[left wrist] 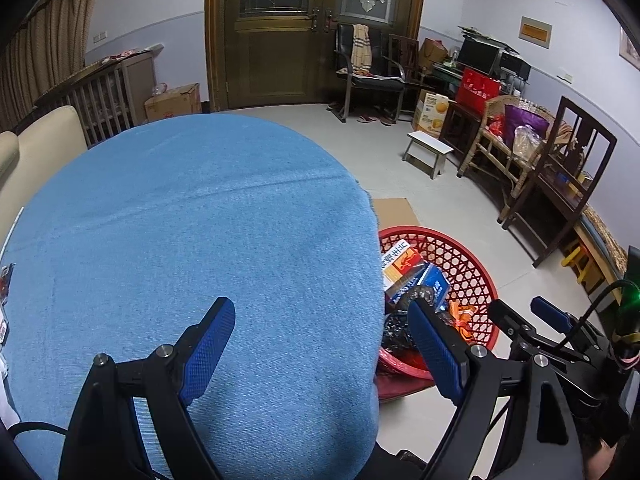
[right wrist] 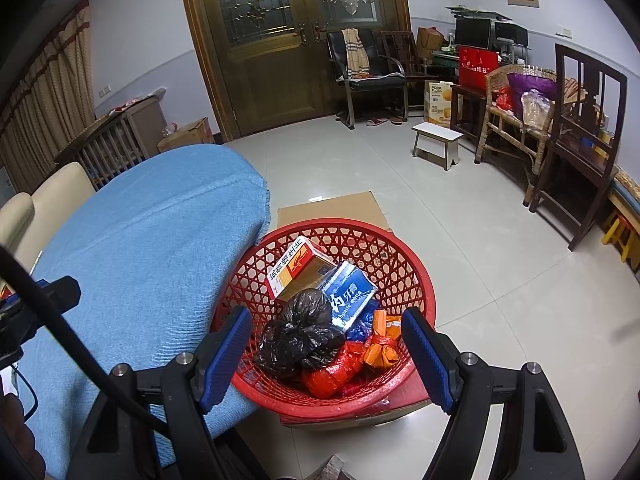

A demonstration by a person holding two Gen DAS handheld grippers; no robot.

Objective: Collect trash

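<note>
The left gripper (left wrist: 324, 344) is held over the blue cloth (left wrist: 192, 220), jaws spread and empty; the right gripper (right wrist: 326, 354) is held above the red basket (right wrist: 416, 280), jaws likewise apart and empty; a black bag (right wrist: 300, 332), boxes and orange wrappers (right wrist: 382, 344) are seen inside the basket, on cardboard (right wrist: 340, 208).

Glossy red plastic lattice basket (right wrist: 416, 280)

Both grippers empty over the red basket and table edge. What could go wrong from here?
1. The red basket sits on a cardboard box beside the blue-covered table; a nudge from the right gripper might tip it.
2. The white-orange carton rides high in the pile and may slide out.
3. The left gripper straddles the table edge and could snag the cloth.
</note>
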